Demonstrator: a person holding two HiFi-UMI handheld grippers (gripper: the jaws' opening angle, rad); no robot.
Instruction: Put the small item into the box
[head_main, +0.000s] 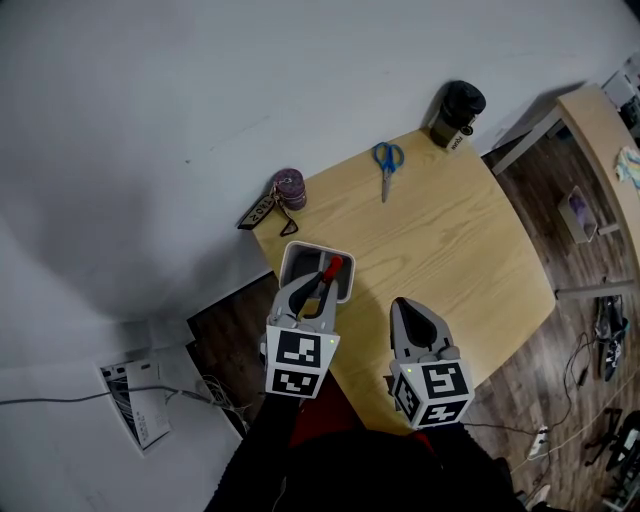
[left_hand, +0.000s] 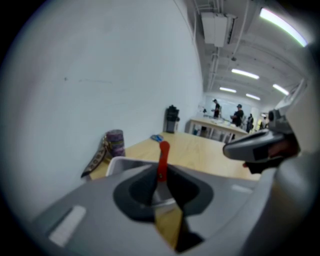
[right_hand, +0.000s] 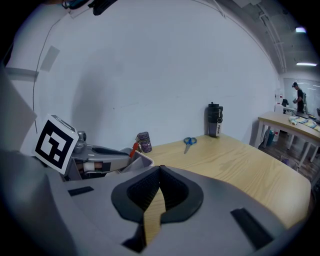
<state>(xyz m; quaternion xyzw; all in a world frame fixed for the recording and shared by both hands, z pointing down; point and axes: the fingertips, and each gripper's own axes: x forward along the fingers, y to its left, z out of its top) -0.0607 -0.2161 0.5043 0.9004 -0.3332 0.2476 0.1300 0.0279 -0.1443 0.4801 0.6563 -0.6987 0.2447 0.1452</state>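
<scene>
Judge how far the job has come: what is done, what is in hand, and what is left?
Done: the small red-handled item is off the light wooden table, clamped in the left gripper. In hand: it is held at the open top of the white rectangular box at the table's corner. Left: lowering it in and releasing it. The right gripper is shut and empty.

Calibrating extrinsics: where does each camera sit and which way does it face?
Head view: on head, looking down at table; left gripper, right gripper, sleeves show.
Left gripper view: along jaws shut on red-handled item above box; right gripper at right.
Right gripper view: along shut, empty jaws across table; left gripper at left.
Shared: scissors, bottle.
</scene>
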